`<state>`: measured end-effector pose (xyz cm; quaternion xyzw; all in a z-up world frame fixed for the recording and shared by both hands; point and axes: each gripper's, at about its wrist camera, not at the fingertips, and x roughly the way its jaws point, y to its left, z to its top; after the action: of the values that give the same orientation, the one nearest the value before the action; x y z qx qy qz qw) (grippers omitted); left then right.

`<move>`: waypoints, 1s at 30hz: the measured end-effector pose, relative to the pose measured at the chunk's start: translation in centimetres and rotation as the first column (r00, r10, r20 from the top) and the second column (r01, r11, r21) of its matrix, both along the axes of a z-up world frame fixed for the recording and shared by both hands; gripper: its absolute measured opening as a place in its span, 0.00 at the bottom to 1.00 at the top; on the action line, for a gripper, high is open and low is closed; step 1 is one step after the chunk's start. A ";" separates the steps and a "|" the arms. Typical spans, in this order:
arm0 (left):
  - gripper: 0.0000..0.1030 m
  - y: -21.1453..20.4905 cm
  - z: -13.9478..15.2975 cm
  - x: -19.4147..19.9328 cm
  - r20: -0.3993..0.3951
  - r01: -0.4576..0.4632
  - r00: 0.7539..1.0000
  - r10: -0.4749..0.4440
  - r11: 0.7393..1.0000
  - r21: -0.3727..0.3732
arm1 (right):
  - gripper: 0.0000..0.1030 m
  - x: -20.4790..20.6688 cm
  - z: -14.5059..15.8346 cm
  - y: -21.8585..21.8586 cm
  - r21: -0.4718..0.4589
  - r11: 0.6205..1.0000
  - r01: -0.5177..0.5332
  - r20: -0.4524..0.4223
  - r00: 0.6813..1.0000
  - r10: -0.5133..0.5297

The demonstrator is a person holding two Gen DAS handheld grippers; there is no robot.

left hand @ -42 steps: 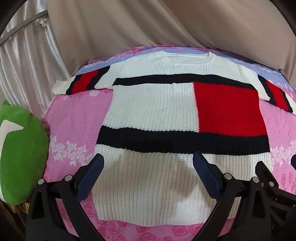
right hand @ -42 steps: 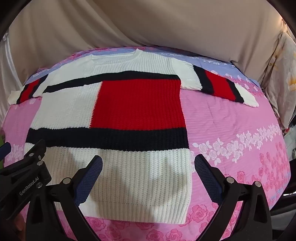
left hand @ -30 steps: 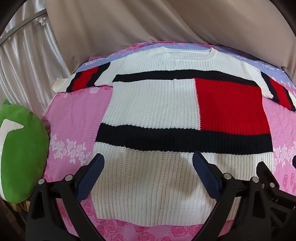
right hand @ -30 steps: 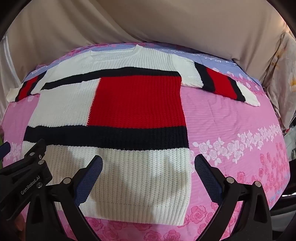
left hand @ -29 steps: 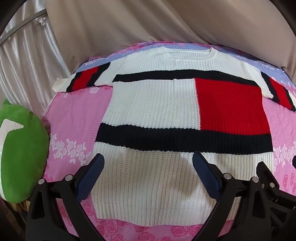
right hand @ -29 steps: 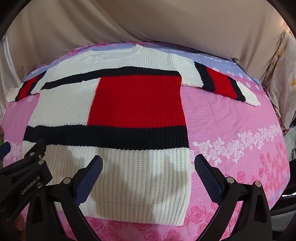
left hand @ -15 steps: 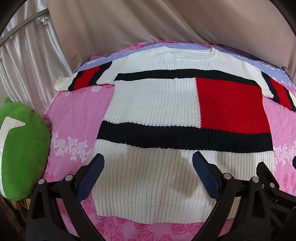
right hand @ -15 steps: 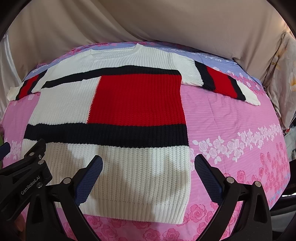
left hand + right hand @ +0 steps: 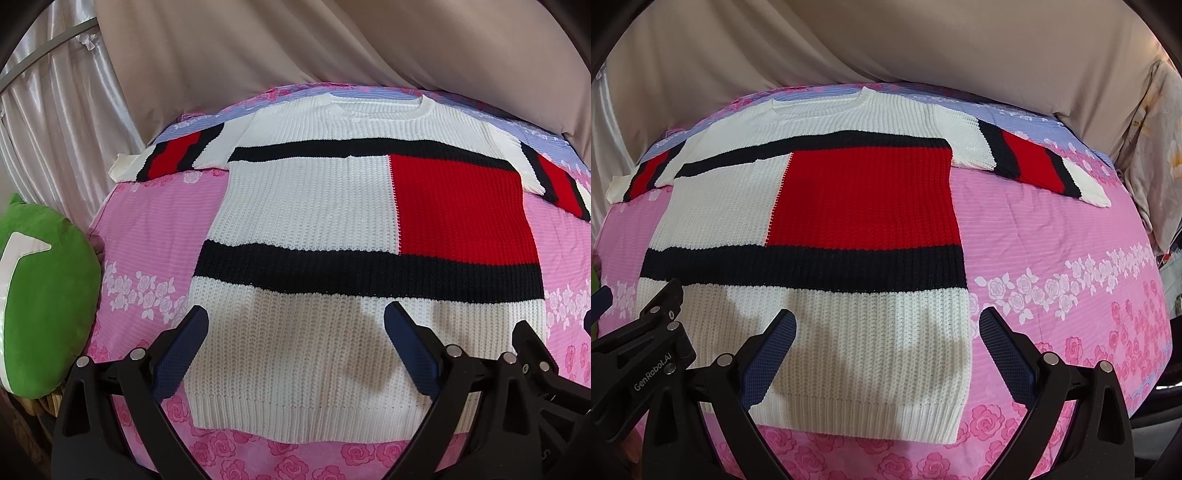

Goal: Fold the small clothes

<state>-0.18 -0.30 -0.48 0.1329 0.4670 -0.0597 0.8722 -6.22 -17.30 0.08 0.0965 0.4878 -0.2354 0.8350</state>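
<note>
Sweater (image 9: 314, 206) of white, red and dark knit lies flat and face up on the pink flowered bedsheet (image 9: 1071, 258), both sleeves spread out to the sides and the ribbed hem nearest to the tongs, probably so that its edges are easy to reach for a first fold. Left gripper (image 9: 295, 343) and right gripper (image 9: 888, 343) hover above the hem with jaws wide apart and holding nothing. It seems they do not touch the knit, though the height is hard to judge.
</note>
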 end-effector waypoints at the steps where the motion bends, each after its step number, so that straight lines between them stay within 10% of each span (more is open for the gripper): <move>1: 0.91 -0.1 0.0 0.0 0.000 0.000 1.000 0.000 1.000 0.001 | 0.95 0.0 0.0 0.0 0.001 1.000 0.000 -0.001 1.000 0.000; 30: 0.91 -0.1 -0.2 0.3 -0.009 -0.009 1.000 0.009 1.000 0.003 | 0.95 0.7 -0.2 -0.2 0.001 1.000 -0.006 -0.015 1.000 0.006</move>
<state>0.08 -0.43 -0.72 0.1317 0.4714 -0.0557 0.8702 -5.55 -17.54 -0.14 0.0937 0.4946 -0.2332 0.8320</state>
